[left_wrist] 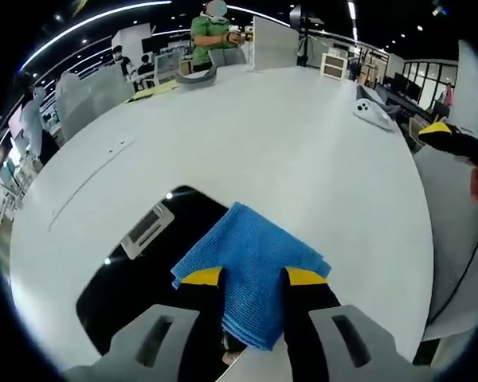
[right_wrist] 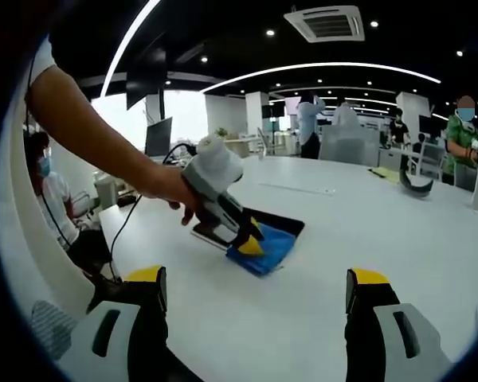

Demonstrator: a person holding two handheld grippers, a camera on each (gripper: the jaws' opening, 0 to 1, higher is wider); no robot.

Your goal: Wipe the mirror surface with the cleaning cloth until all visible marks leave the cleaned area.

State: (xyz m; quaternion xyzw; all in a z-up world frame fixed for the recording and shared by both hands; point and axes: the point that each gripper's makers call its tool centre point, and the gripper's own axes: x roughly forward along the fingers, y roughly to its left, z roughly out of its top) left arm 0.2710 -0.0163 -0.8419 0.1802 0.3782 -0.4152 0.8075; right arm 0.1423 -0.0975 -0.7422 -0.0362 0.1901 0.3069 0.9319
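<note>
A dark rectangular mirror (left_wrist: 135, 278) lies flat on the white table (left_wrist: 287, 135), reflecting ceiling lights. A folded blue cleaning cloth (left_wrist: 251, 270) covers its right corner, and my left gripper (left_wrist: 253, 278) is shut on the cloth, pressing it onto the mirror. In the right gripper view, a person's hand holds that left gripper (right_wrist: 251, 239) on the blue cloth (right_wrist: 263, 251) over the mirror (right_wrist: 280, 225). My right gripper (right_wrist: 255, 290) hovers open above the table, well short of the mirror, with nothing between its yellow-tipped fingers (right_wrist: 369, 280).
A white gadget (left_wrist: 372, 111) lies at the table's far right. A dark curved object (left_wrist: 195, 77) rests at the far edge. Several people stand or sit around the room. White chairs ring the table.
</note>
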